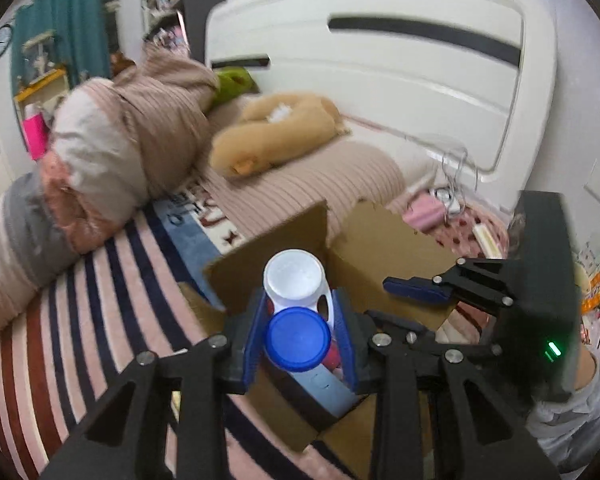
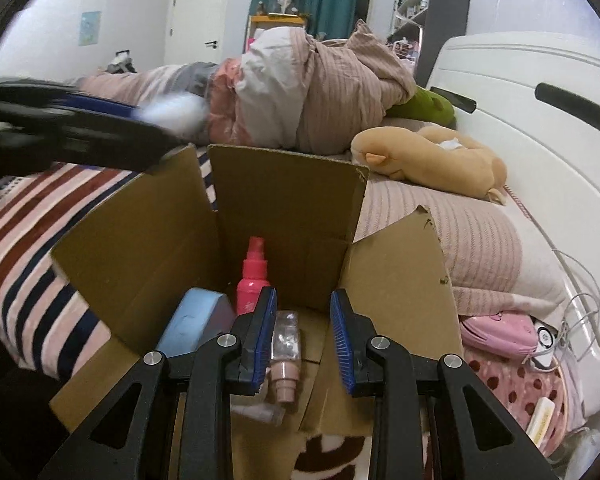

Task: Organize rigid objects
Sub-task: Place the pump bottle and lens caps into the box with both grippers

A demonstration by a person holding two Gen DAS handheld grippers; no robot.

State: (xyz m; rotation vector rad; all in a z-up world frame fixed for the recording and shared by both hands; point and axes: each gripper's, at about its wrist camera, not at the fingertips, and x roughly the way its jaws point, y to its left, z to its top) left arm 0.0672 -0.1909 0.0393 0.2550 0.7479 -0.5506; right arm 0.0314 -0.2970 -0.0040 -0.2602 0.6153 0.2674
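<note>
Because the white bottle [image 1: 296, 280] with its blue cap [image 1: 298, 338] was bound for the cardboard box [image 1: 384, 256], your left gripper [image 1: 300, 340] clamped it at lower centre, over the opening. Your right gripper [image 2: 304, 340] hung empty, jaws apart, above a pink spray bottle [image 2: 254, 276], clear bottle [image 2: 286, 354] and blue case [image 2: 190, 320]. Upright flaps crowded entry; beyond, plush toy [image 1: 276, 132].

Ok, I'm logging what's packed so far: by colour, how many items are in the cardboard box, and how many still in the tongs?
Pink: 1, the spray bottle standing in the cardboard box
Blue: 1, the blue case leaning in the box
Clear: 1, the small bottle lying on the box floor
White with blue lid: 1, the bottle held in the left tongs
Total: 4
</note>
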